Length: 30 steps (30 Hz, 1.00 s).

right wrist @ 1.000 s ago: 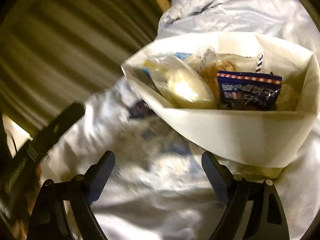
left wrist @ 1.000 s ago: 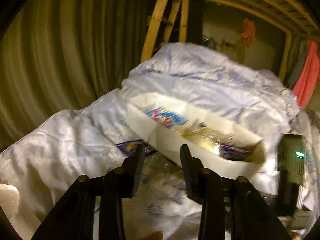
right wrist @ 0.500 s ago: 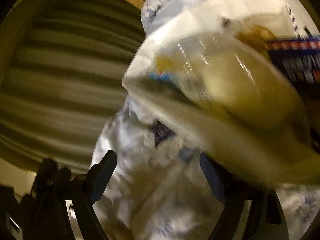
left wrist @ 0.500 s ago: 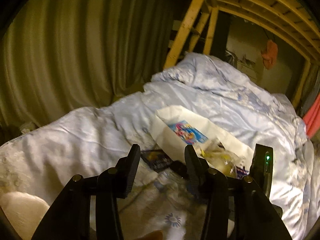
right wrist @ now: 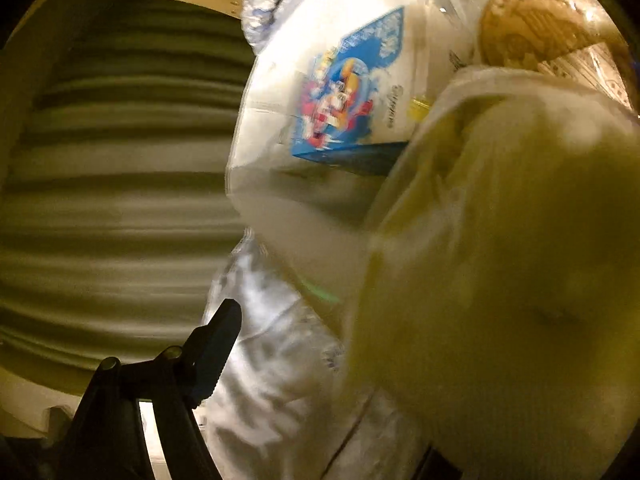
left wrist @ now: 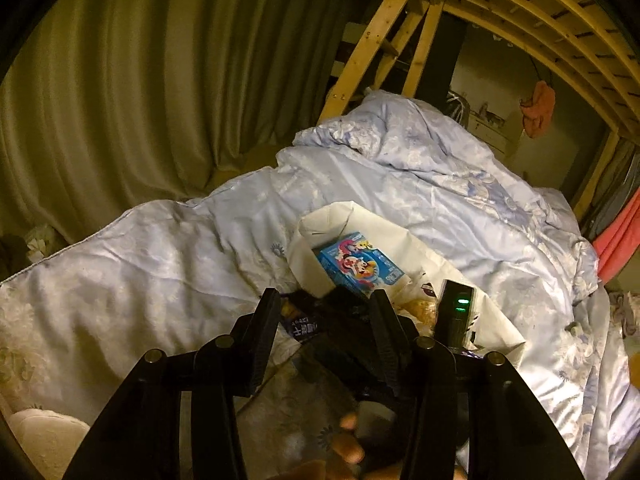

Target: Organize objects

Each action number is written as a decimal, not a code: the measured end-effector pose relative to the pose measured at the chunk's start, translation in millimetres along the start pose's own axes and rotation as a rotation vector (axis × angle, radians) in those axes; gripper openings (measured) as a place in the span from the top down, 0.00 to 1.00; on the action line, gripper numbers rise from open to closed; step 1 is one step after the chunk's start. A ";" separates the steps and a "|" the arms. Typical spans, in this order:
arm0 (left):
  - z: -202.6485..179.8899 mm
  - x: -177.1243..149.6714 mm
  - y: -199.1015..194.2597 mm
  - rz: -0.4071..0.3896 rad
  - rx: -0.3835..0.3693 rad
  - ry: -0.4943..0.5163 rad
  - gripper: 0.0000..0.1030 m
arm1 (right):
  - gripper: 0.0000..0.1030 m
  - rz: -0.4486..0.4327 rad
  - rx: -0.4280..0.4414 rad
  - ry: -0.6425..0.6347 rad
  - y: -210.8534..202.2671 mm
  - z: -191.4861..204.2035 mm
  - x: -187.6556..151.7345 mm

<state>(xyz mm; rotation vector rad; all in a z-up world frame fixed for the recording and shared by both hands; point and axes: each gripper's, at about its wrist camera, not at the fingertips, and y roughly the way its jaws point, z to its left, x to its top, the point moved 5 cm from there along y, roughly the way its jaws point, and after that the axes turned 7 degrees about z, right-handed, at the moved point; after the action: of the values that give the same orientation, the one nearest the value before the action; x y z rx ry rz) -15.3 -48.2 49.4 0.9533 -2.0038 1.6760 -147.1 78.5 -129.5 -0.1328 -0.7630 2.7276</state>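
A white paper bag (left wrist: 348, 220) lies open on the quilt, holding a blue cartoon carton (left wrist: 360, 268) and wrapped snacks. A dark blue snack packet (left wrist: 302, 326) lies on the quilt just in front of the bag. My left gripper (left wrist: 324, 316) is open and empty, hovering above that packet. My right gripper reaches into the bag; its body with a green light (left wrist: 456, 312) shows in the left wrist view. In the right wrist view only its left finger (right wrist: 218, 344) shows; a clear-wrapped yellowish bun (right wrist: 500, 280) fills the right side and hides the other finger. The carton (right wrist: 348, 92) and a brown pastry (right wrist: 548, 28) lie beyond.
A pale blue floral quilt (left wrist: 160, 264) covers the bed. Olive curtains (left wrist: 120, 100) hang at the left. A wooden bunk frame (left wrist: 372, 40) rises behind. A person's fingers (left wrist: 348, 444) show below the left gripper. Pink cloth (left wrist: 620, 236) hangs at the right.
My right gripper has pushed forward into the bag, so the wrapped bun now fills its view. My left gripper has pulled back and up, and the bag looks smaller.
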 end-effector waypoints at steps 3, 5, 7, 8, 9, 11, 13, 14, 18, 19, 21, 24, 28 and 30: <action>-7.6 -2.0 -6.4 -0.010 0.025 0.030 0.55 | 0.25 -0.016 -0.096 -0.014 17.6 -6.8 1.8; -14.7 -3.6 -9.6 -0.016 0.031 0.055 0.55 | 0.25 -0.035 -0.107 -0.014 24.6 -7.0 1.5; -21.5 -4.8 -11.0 -0.020 0.027 0.076 0.55 | 0.25 -0.034 -0.116 -0.002 32.4 -7.6 1.5; -24.7 -5.0 -11.9 -0.020 0.024 0.086 0.55 | 0.25 -0.028 -0.121 0.001 37.0 -7.8 1.4; -27.2 -5.5 -13.1 -0.023 0.023 0.095 0.55 | 0.35 -0.021 -0.124 -0.005 42.3 -7.1 1.1; -30.6 -5.9 -14.0 -0.030 0.028 0.108 0.55 | 0.66 -0.010 -0.126 -0.033 54.1 -5.0 -0.9; -31.1 -6.2 -13.0 -0.032 0.041 0.117 0.55 | 0.79 -0.014 -0.156 -0.061 61.0 -5.2 -3.6; -30.3 -6.3 -11.5 -0.030 0.047 0.116 0.55 | 0.80 -0.020 -0.148 -0.073 61.3 -4.5 -4.6; -23.0 -6.6 -7.7 -0.015 0.046 0.104 0.55 | 0.90 -0.007 -0.030 -0.104 67.9 -0.3 -11.0; -20.8 -6.5 -7.7 -0.013 0.042 0.101 0.55 | 0.91 0.006 0.011 -0.117 64.6 3.3 -15.4; -18.0 -6.2 -9.8 -0.018 0.035 0.098 0.55 | 0.91 0.023 0.073 -0.147 61.8 11.7 -21.4; -15.7 -5.1 -16.7 -0.035 0.020 0.090 0.55 | 0.91 0.024 0.136 -0.192 52.1 22.8 -31.5; -16.6 -3.9 -30.1 -0.070 -0.013 0.092 0.55 | 0.91 -0.014 0.236 -0.223 36.9 42.0 -27.7; -18.1 -3.7 -35.6 -0.087 -0.031 0.098 0.55 | 0.91 -0.041 0.272 -0.241 27.7 48.7 -25.4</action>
<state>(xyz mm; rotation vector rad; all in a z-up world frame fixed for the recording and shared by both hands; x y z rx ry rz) 9.3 -32.3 76.9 0.9158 -1.8927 1.6090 -138.5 24.1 -102.2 0.2724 -0.4381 2.8063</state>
